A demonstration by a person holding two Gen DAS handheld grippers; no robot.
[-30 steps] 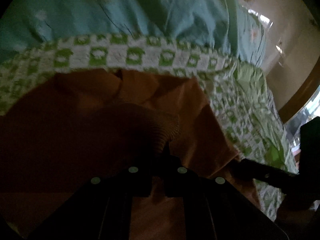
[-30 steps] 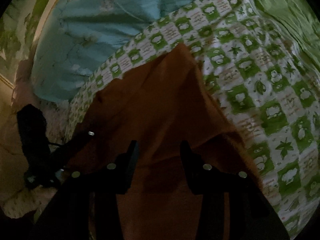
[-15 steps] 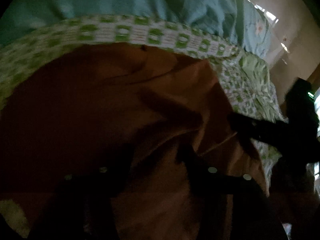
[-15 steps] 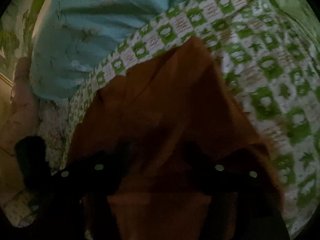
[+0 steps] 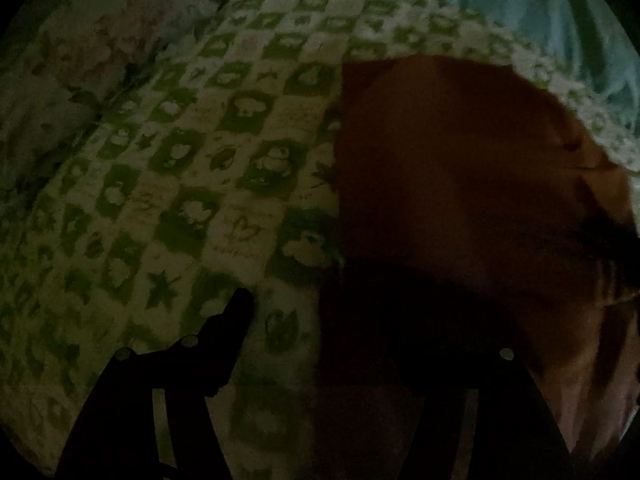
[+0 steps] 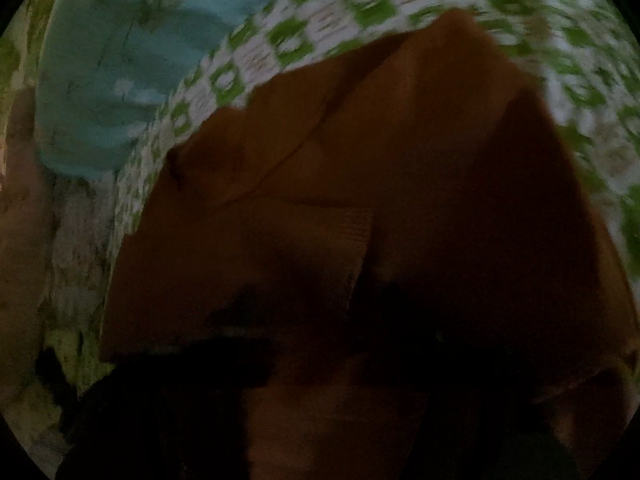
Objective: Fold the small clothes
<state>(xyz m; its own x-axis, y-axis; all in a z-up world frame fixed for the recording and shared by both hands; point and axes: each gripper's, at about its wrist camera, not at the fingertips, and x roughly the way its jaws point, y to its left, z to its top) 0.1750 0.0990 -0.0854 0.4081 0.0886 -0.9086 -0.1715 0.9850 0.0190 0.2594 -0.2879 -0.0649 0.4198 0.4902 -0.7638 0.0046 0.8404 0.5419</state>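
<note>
An orange-brown garment (image 5: 460, 184) lies on the green-and-white checked blanket (image 5: 192, 184), and it fills most of the right wrist view (image 6: 400, 160). A ribbed cuff (image 6: 356, 248) is folded onto it. My left gripper (image 5: 314, 304) hangs over the garment's left edge with its jaws opening. One finger (image 5: 240, 312) is over the blanket; the other is lost in shadow over the cloth, and nothing is pinched. My right gripper (image 6: 320, 320) is low on the garment just below the cuff. Its fingers are dark and blurred, and I read it as shut on the cloth.
A light blue floral sheet (image 6: 120, 60) lies beyond the blanket, and it also shows at the top right of the left wrist view (image 5: 540, 8). Pale flowered bedding (image 5: 100, 48) sits at the far left. The checked blanket (image 6: 592, 92) continues to the right of the garment.
My left gripper let go of the ribbed cuff, opened and swung left off the garment over the blanket. My right gripper sank closer to the cloth. The cuff now lies folded on the garment.
</note>
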